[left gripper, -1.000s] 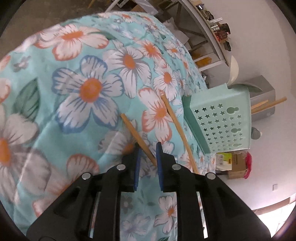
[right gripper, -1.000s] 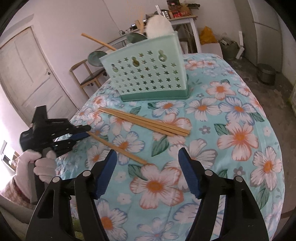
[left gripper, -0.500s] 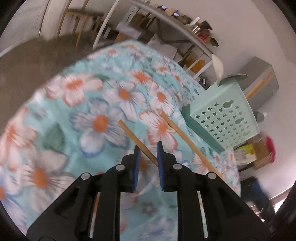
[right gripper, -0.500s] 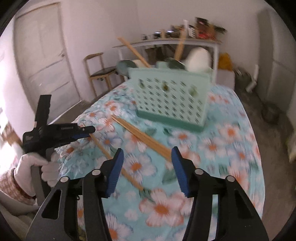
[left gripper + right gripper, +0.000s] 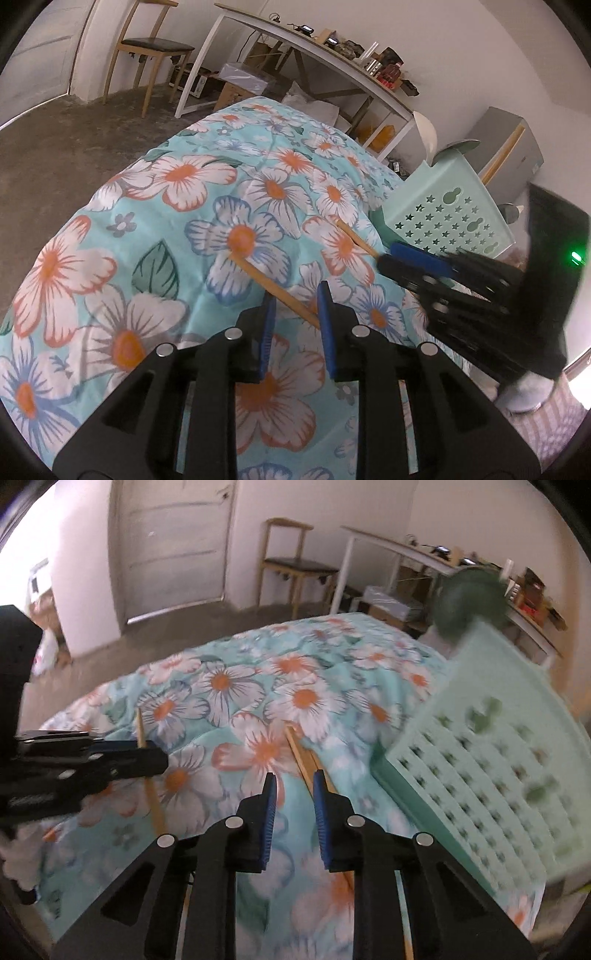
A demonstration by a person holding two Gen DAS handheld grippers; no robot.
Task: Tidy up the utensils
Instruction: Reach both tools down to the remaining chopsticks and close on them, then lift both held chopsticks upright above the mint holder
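Swung across since a second ago: right hand-held gripper (image 5: 293, 794), then wide apart over the flowered cloth, now beside the mint basket (image 5: 491, 760) and closing. Pair of chopsticks (image 5: 301, 751) on the cloth between its blue pads, pads not yet pressing. Bench under the floral cloth (image 5: 177, 229) filling both views; basket upright at its far right edge. Left hand-held gripper (image 5: 295, 306) narrow but opening, single chopstick (image 5: 273, 286) slanting between its pads, contact impossible to tell.
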